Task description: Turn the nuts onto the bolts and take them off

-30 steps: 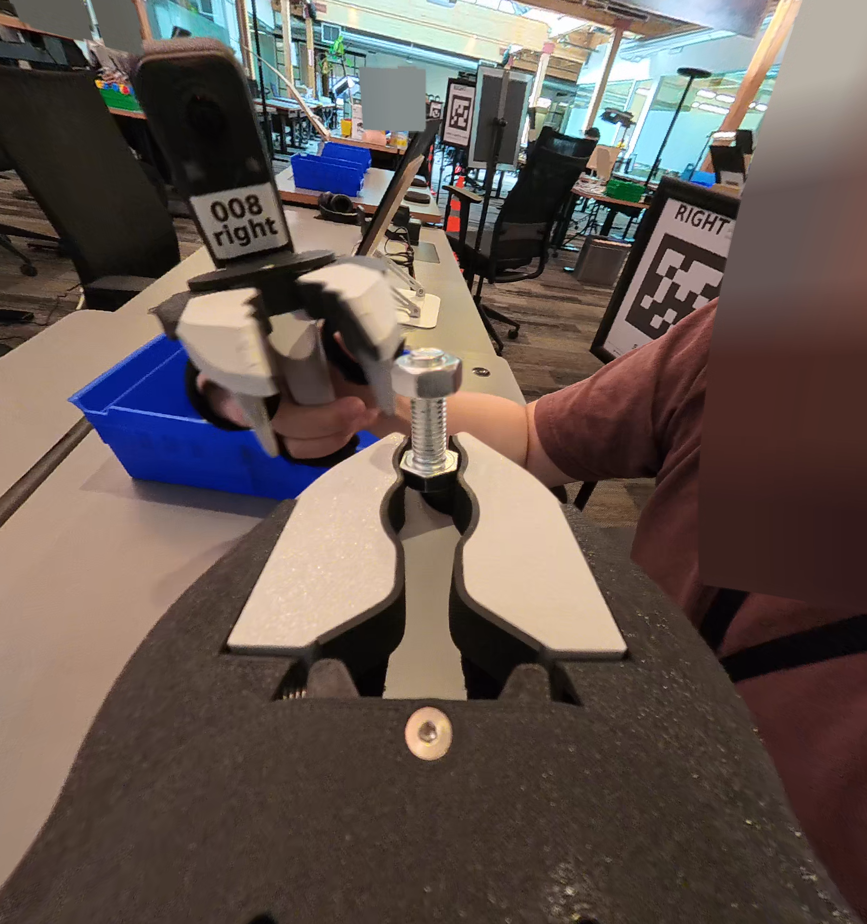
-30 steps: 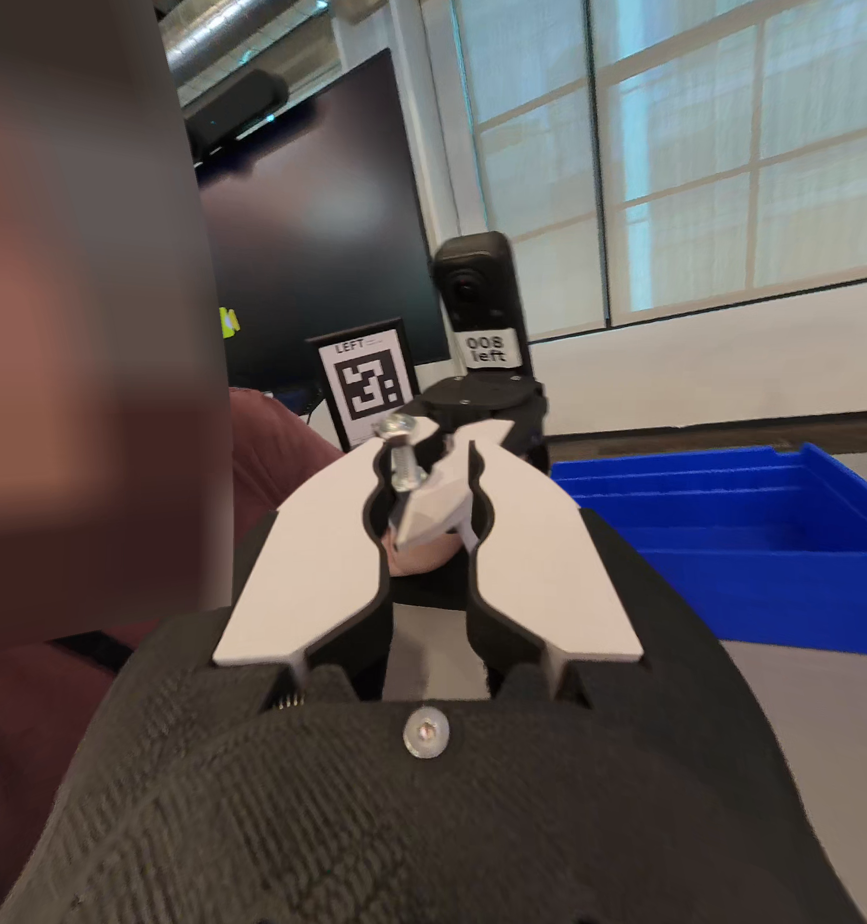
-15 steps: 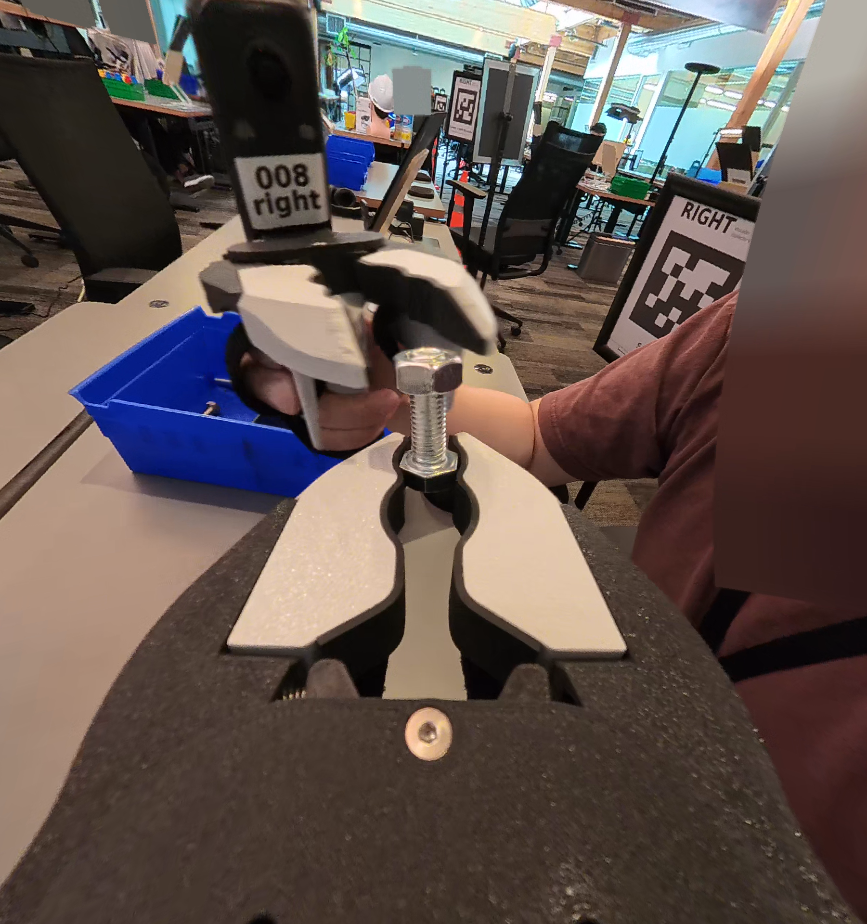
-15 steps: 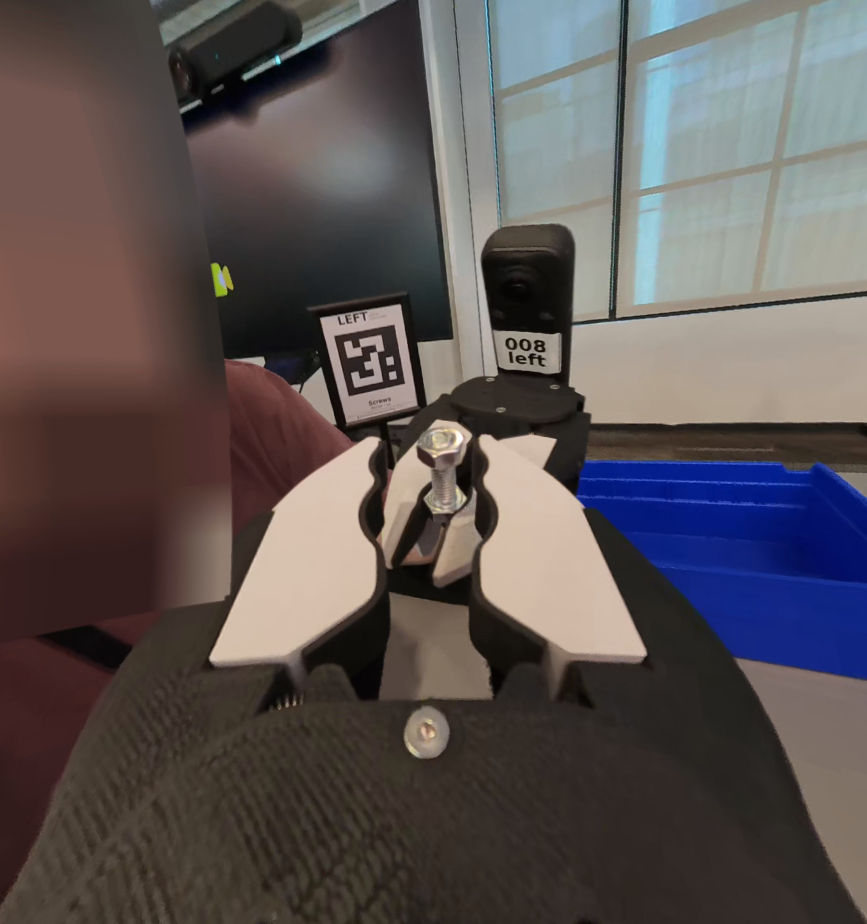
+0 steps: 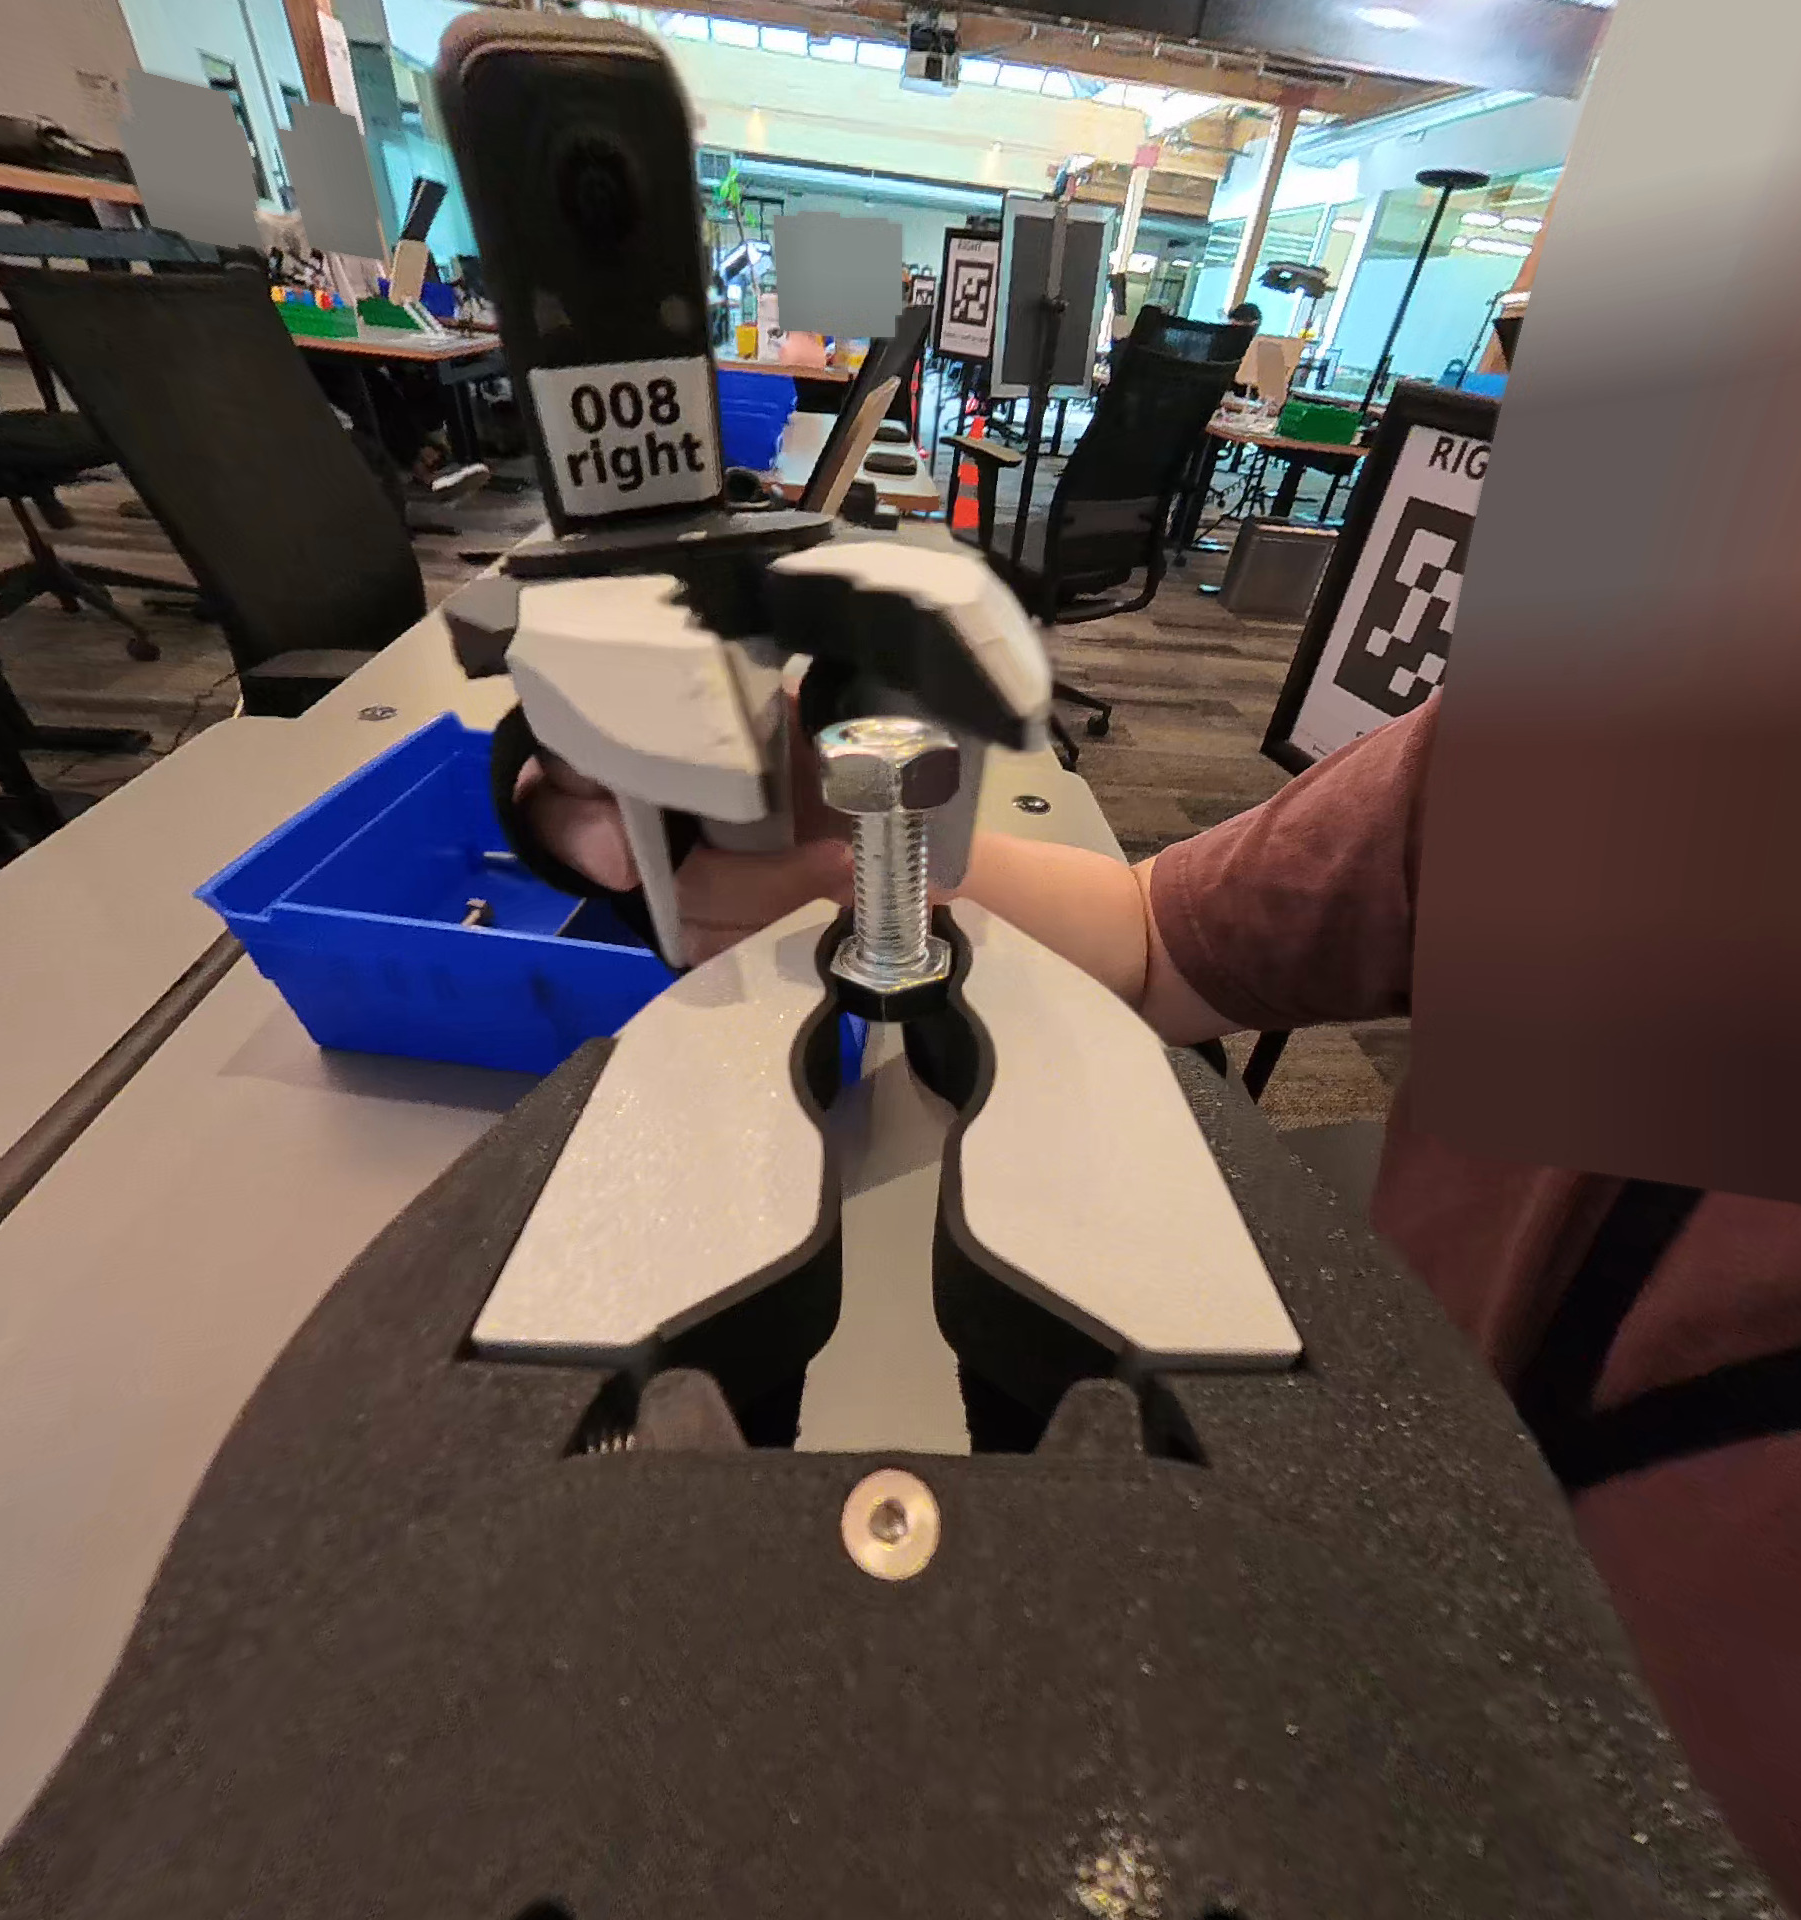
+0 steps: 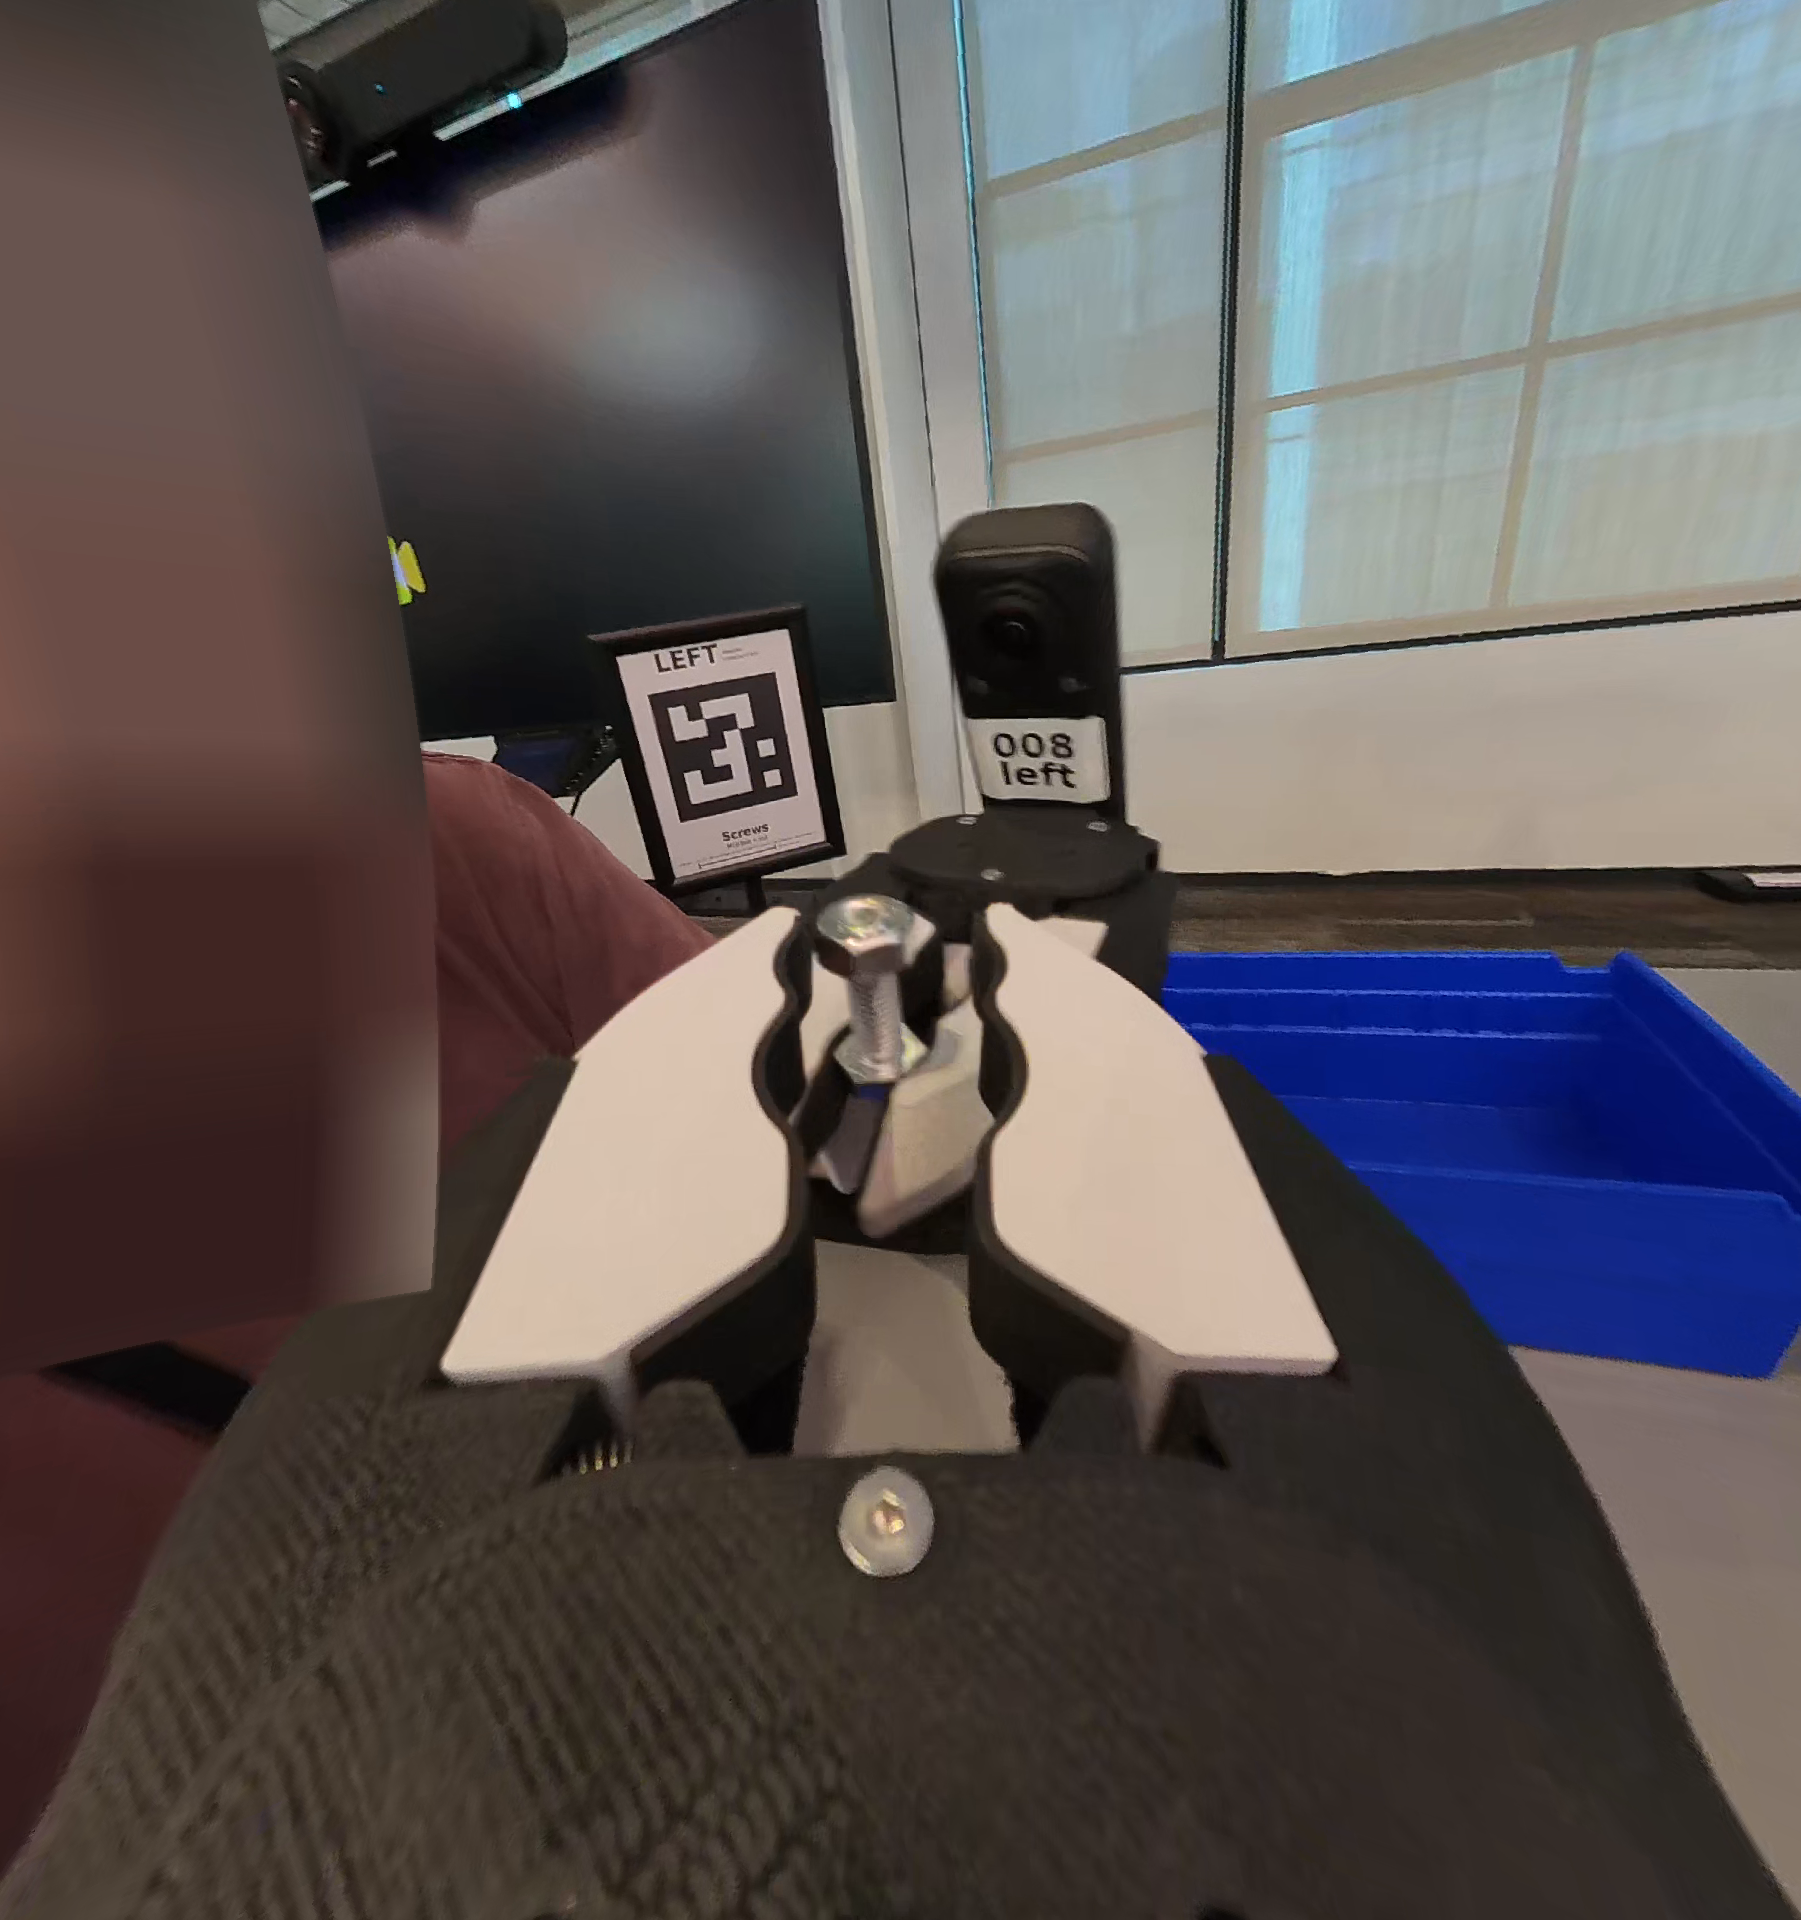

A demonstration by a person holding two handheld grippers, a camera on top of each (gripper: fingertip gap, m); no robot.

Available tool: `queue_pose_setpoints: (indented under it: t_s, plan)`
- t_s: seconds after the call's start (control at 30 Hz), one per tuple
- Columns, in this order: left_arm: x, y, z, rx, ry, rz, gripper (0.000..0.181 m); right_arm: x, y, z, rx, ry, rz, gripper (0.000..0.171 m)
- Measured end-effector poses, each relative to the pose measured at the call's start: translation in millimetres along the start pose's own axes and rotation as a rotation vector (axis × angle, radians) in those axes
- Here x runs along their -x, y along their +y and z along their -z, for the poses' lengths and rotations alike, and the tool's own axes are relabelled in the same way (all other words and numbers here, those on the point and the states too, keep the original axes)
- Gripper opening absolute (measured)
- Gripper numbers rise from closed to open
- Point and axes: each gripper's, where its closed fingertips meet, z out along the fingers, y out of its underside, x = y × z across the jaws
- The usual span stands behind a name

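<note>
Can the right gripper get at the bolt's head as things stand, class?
Probably yes: the right gripper stands open around the bolt head, nothing between them, while the left gripper holds the nut below.

Open office hall with black mesh office chairs, long grey desks and patterned dark carpet. Wooden ceiling beams, bright daylight overhead. Large white-framed gridded windows beside a big dark wall screen; white wall below.

Right tongs swung upright, fingers now flanking bolt head; earlier tilted beside it.
</note>
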Motion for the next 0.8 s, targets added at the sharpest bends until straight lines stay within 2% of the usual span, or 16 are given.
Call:
queue_pose_setpoints:
  t_s: [0.13,0.33,0.53,0.63,0.8]
  plan:
    - [-3,-3,1,-0.013,0.003,-0.028,0.014,-7,-11,14,-0.071,0.002,-0.048,0.025]
    - [-1,-2,0,-0.012,-0.009,-0.028,0.014,6,3,-5,0.038,-0.002,0.037,0.029]
    - [-2,-6,3,-0.024,0.006,0.0,0.014,-9,-6,13,-0.04,0.014,-0.045,0.023]
    - [-1,-6,4,-0.026,0.003,0.006,0.014,2,-6,8,-0.041,-0.047,-0.042,0.025]
    - [-5,-4,1,-0.009,0.013,-0.006,0.014,2,0,-1,-0.008,-0.025,-0.018,0.028]
